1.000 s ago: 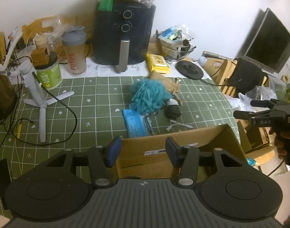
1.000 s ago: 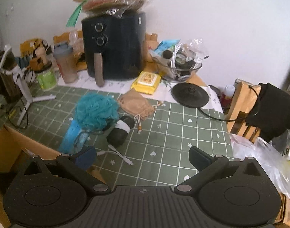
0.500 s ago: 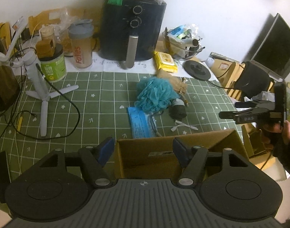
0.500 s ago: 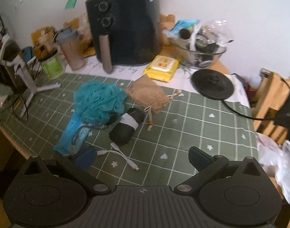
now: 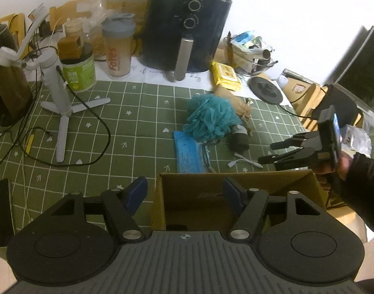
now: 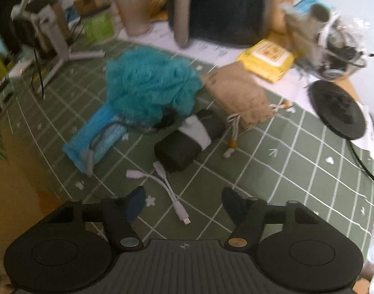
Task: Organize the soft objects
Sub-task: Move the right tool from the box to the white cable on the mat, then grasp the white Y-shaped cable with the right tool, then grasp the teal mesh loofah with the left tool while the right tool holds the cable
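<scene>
My right tool [image 6: 183, 199] is spread wide and empty, low over the desk [image 6: 297, 152] facing the black roll [image 6: 184, 144]. My left tool [image 5: 183, 192], also spread, waits over the cardboard box [image 5: 236, 196], the likely drop point.

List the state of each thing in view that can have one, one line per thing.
Left hand-held gripper: open, empty, over the box.
Right hand-held gripper: open, empty, above the white cable.
Cardboard box: open at the top.
Teal bath pouf: lying on the mat, untouched.
Burlap pouch: lying flat, drawstring end toward the gripper.
Black roll: on its side.
Shaker bottle: upright, lid on.
</scene>
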The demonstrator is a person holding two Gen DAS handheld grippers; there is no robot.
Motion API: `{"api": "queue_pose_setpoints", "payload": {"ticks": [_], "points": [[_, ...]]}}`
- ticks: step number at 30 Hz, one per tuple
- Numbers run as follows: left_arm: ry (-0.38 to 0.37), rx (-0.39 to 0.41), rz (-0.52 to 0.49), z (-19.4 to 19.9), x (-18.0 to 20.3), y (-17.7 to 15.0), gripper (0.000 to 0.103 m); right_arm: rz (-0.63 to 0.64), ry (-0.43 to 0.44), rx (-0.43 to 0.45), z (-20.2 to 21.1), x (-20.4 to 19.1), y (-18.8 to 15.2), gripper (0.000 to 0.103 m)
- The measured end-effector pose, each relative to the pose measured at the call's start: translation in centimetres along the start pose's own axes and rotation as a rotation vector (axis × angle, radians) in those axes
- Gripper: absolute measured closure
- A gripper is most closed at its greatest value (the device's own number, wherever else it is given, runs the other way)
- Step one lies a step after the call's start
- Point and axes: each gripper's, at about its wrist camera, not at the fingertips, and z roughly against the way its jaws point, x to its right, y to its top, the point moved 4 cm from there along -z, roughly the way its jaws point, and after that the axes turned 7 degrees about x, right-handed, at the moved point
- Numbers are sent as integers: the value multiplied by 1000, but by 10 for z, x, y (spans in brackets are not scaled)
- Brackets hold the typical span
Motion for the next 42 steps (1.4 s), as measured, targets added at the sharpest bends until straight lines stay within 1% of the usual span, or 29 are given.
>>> {"api": "queue_pose_setpoints", "payload": {"ticks": [2,4,6,7,9,13,15,17,21,24,27,30,35,42], "points": [[8,-5,9,-1,-1,-1,36,28,9,-28,-10,-3,-1,46],[17,-7,18,-2,-2,-2,36,75,12,-49,-20,-8,-1,48],[24,-8,27,-2,-4,-2,36,105,31,-67,-29,-12,-1,56],[28,-9,30,-2,-4,-2,36,119,34,-73,-33,-13,0,59],[36,-11,37,-3,-5,-2,36,149,40,-97,-42,-15,0,72],[45,-8,47,-2,-7,-3,36,197,53,-113,-47,-19,5,80],[47,-6,53,-2,-8,-3,36,220,63,-128,-48,-22,6,89],[48,-5,54,-3,-9,-2,36,229,65,-157,-49,-24,6,94],[42,1,43,-4,-8,0,36,236,78,-190,-50,-26,8,96],[35,14,22,-4,-6,6,36,230,87,-189,-50,-24,8,96],[27,35,-3,-3,-4,16,36,250,84,-184,-48,-27,6,97],[22,57,-23,-2,-4,25,36,235,84,-148,-37,-31,7,97],[19,70,-47,-7,-5,37,36,153,79,-74,-12,-29,14,97],[-12,82,-76,-18,-3,53,36,5,34,29,25,-17,15,97]]}}
